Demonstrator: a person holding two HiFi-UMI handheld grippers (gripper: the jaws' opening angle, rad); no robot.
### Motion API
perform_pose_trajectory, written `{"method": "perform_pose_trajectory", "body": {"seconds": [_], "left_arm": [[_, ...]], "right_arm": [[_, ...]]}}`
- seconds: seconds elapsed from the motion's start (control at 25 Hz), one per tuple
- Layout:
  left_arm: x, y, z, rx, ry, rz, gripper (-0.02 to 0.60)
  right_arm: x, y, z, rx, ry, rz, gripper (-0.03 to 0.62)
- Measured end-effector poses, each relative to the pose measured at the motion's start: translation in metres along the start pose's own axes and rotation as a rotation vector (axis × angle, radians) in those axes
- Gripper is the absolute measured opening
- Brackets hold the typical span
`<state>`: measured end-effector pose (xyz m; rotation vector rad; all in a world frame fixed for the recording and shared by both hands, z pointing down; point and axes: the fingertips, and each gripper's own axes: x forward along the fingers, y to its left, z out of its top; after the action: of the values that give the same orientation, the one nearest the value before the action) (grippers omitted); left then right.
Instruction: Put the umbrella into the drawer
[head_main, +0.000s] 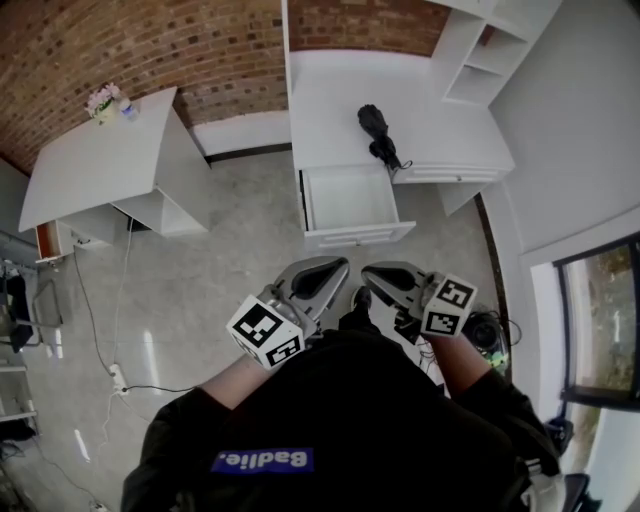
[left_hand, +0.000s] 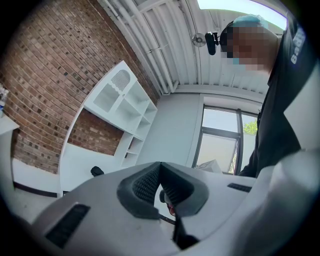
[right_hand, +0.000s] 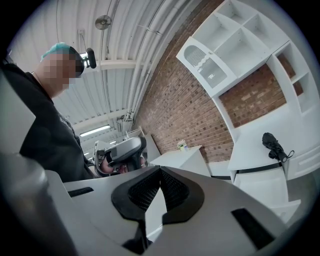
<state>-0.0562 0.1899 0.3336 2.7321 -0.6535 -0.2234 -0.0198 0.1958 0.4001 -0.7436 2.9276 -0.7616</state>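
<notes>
A folded black umbrella lies on the white desk against the brick wall. Below it the desk's drawer is pulled out, and its inside looks empty. Both grippers are held close to my body, well short of the desk. My left gripper and my right gripper point level toward the desk, side by side, both shut with nothing between the pads. In the left gripper view the umbrella is a small dark shape beyond the left gripper. The right gripper view shows the umbrella far right of the right gripper.
A second white table with a small flower pot stands at the left. A white shelf unit rises over the desk's right end. Cables and a power strip lie on the floor at left. A window is at right.
</notes>
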Motion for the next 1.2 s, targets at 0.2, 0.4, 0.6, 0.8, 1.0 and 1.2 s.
{"method": "perform_pose_trajectory", "body": {"seconds": [0.2,0.4,0.6,0.8,1.0,1.2], "left_arm": [[0.014,0.017,0.001,0.018,0.005,0.033,0.002],[0.044,0.041,0.010,0.023,0.000,0.076,0.002],[0.084,0.068,0.017,0.021,0.003,0.110,0.002],[0.122,0.094,0.021,0.013,0.000,0.148,0.002],[0.158,0.113,0.018,0.003,0.007,0.181,0.002],[0.189,0.129,0.014,-0.005,0.020,0.219,0.002]], "right_arm": [[0.006,-0.024,0.011,0.003,-0.006,0.025,0.029],[0.010,-0.057,0.027,0.008,0.013,0.062,0.029],[0.012,-0.105,0.055,0.011,0.021,0.078,0.029],[0.009,-0.153,0.079,0.013,0.032,0.087,0.029],[0.002,-0.200,0.098,0.017,0.034,0.081,0.029],[-0.005,-0.242,0.107,0.036,0.050,0.094,0.029]]}}
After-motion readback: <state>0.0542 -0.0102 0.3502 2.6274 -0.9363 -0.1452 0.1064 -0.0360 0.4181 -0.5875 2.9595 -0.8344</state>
